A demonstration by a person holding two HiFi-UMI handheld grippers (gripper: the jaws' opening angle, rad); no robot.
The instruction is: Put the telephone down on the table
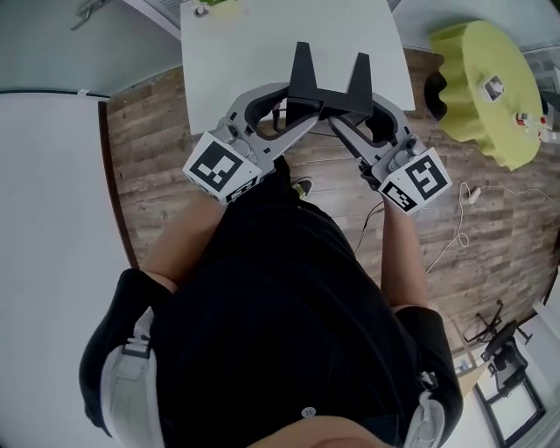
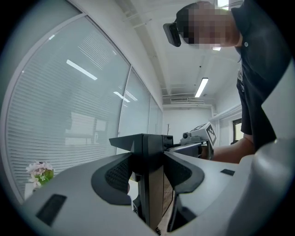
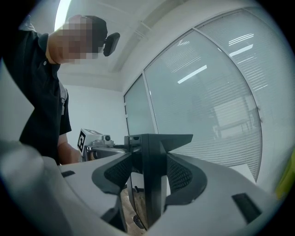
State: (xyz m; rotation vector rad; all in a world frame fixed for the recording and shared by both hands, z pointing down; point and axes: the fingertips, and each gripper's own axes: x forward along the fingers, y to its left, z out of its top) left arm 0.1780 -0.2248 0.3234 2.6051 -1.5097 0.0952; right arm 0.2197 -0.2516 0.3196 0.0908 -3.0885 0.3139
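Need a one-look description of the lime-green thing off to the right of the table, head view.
Start at the white table at the top of the head view, then go right across the wood floor to the upper right corner. The lime-green object sits there, bulky and rounded with a wavy edge. It is the only large bright-coloured thing; its surroundings are white, grey or brown.

A white rectangular table point(image 1: 262, 61) stands at twelve o'clock on a brown wood-plank floor point(image 1: 149, 149). A small yellow-green thing point(image 1: 214, 7) sits at the table's far edge (too cropped to name). A thin white cable point(image 1: 461, 223) trails over the planks at three o'clock.
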